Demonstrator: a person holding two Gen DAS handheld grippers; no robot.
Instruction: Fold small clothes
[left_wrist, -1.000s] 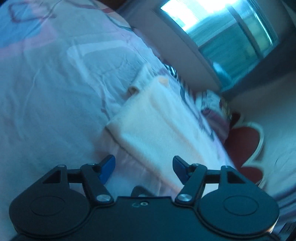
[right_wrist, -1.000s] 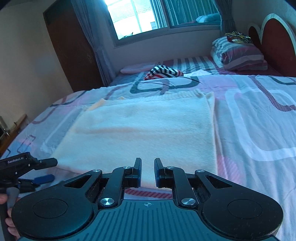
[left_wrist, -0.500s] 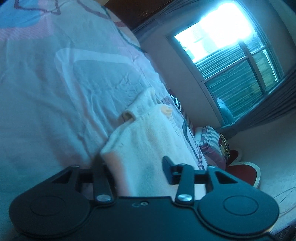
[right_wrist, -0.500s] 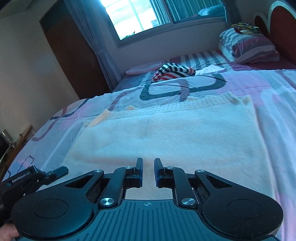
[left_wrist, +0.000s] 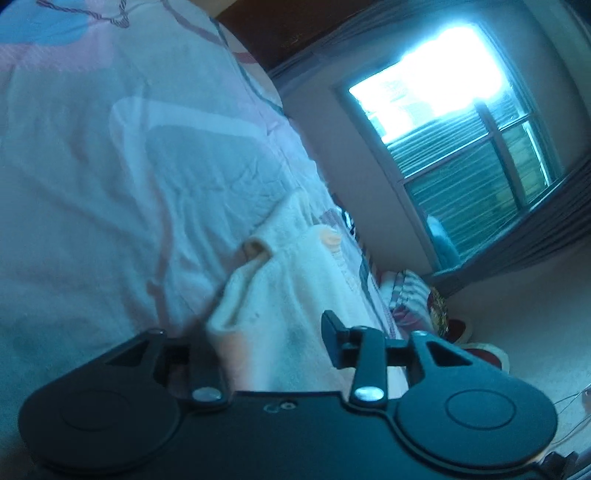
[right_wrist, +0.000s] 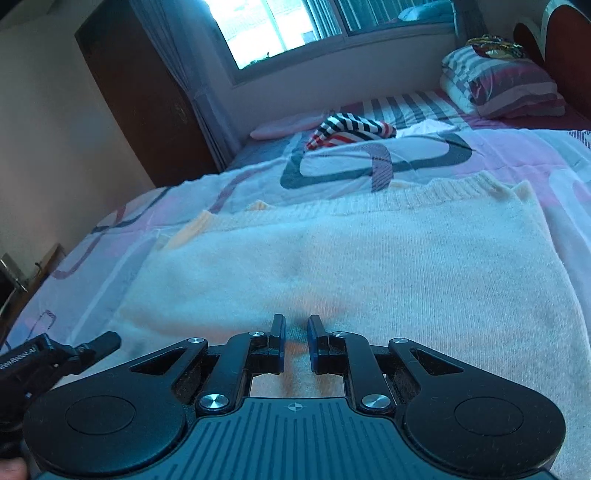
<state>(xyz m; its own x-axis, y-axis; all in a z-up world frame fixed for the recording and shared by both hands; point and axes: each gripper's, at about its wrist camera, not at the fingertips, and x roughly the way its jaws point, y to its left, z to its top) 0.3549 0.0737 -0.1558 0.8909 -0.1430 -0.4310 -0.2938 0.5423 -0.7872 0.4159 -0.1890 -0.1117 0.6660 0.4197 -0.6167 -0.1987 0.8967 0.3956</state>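
The cream sweater (right_wrist: 388, 258) lies flat on the bedspread (right_wrist: 517, 155), its near hem clenched by the right gripper (right_wrist: 295, 334) and straddled by the left gripper (left_wrist: 266, 332), spread wide, presumably for lifting into a fold

The near edge of the cream sweater (right_wrist: 388, 266) runs under my right gripper (right_wrist: 295, 338) and is lost behind its body. In the left view, the sweater's folded corner (left_wrist: 266, 306) covers one finger of my left gripper (left_wrist: 273, 339). That whole view is blurred. The headboard (right_wrist: 569, 55) is cut off by the frame's edge.
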